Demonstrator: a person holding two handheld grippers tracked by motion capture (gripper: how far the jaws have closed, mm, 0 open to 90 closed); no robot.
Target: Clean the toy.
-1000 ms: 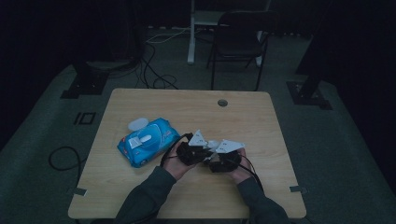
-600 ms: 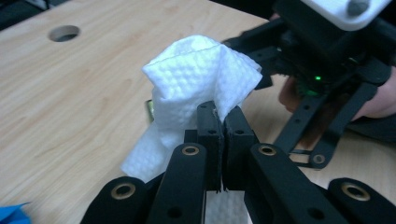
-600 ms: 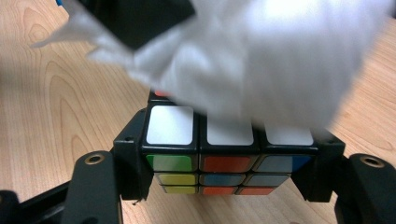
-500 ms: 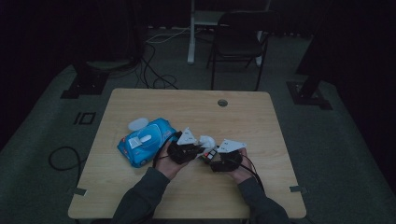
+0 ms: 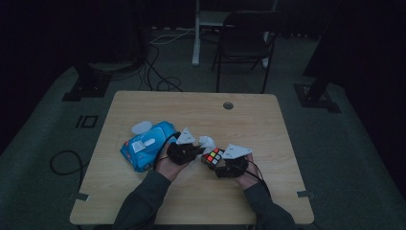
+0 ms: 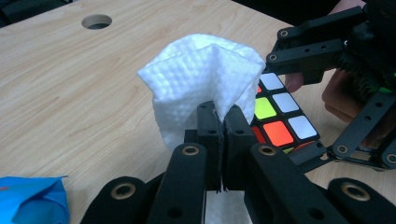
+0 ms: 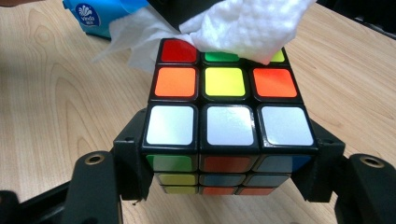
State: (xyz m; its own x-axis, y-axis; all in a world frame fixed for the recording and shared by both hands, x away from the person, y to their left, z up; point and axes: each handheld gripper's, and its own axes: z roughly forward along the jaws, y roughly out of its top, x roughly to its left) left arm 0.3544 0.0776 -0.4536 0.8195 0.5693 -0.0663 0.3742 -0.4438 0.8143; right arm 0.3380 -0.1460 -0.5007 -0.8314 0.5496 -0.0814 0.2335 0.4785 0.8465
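white and limp, the wet wipe (image 6: 201,84) sits pinched in the closed left gripper (image 6: 219,135), draped over the far edge of the hard, slick puzzle cube (image 7: 224,116) clamped by its sides in the right gripper (image 7: 224,177), so it likely needs a bunched, firm hold to rub without slipping.

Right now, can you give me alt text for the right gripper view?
The right tool clamps a puzzle cube by its sides above a wooden table. A white wipe rests on the cube's far edge, a blue wipes pack behind.
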